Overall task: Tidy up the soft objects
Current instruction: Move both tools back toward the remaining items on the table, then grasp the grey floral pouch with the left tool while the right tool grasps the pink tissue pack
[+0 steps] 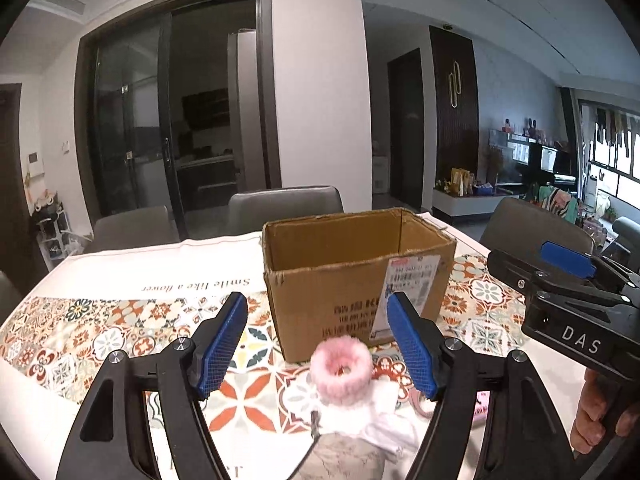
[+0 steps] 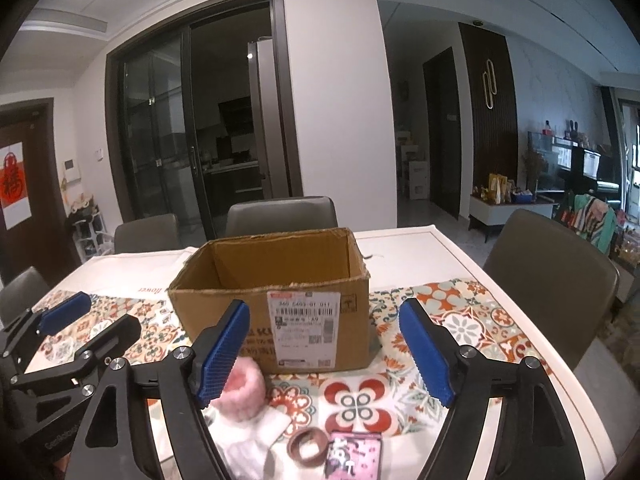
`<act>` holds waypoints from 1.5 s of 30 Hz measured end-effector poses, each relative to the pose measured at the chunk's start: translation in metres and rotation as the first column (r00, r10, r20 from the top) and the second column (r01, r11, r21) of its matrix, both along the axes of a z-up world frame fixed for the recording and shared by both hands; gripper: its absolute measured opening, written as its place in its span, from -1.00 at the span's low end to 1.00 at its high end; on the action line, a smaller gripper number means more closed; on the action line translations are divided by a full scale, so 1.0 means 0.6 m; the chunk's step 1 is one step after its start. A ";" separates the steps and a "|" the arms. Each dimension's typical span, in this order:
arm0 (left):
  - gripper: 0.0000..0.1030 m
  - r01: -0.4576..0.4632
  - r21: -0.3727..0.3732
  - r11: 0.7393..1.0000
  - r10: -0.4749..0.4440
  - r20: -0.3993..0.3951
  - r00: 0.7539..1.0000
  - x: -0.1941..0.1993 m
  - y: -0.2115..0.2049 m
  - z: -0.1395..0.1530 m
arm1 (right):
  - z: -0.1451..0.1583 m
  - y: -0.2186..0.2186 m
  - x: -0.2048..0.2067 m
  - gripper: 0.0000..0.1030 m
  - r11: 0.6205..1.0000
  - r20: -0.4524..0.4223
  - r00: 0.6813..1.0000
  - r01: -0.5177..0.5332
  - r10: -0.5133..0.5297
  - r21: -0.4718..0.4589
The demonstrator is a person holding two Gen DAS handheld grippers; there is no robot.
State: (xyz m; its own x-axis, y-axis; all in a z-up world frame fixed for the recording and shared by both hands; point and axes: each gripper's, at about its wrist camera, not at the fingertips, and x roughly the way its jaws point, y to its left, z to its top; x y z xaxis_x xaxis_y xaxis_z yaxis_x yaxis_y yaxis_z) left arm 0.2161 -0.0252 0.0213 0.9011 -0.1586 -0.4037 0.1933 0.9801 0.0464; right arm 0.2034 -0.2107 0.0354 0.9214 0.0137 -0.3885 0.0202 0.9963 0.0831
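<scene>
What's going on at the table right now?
A person holds two grippers over a patterned tablecloth, both open and empty. The left gripper is lined up on a pink fluffy hair tie lying on white cloth. The right gripper faces the open cardboard box. What shows of the box's inside looks empty.

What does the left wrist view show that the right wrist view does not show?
Only the left wrist view: a grey soft item at the bottom edge, in front of the pink fluffy ring. Only the right wrist view: a brown ring and a pink printed pouch. Both: the open cardboard box on the patterned tablecloth, the fluffy ring, white cloth, and both claws open.
</scene>
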 end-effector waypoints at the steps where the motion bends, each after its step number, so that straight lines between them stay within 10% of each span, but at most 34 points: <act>1: 0.39 -0.001 -0.001 1.000 0.001 -0.001 1.000 -0.006 0.001 -0.003 | -0.004 0.003 -0.009 0.52 1.000 0.000 1.000 0.001 -0.001 -0.005; 45: 0.39 0.092 0.094 0.991 -0.061 -0.297 0.953 -0.069 -0.038 -0.191 | -0.187 -0.009 -0.056 0.52 1.000 -0.328 0.945 0.012 -0.011 0.001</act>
State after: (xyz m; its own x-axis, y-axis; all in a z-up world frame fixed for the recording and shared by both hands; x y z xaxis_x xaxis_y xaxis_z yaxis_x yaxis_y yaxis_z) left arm 0.1748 -0.0479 -0.0931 0.7274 -0.1645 -0.6663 0.2881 0.9543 0.0789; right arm 0.1696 -0.2159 -0.0769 0.7430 0.0054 -0.6692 0.0587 0.9956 0.0733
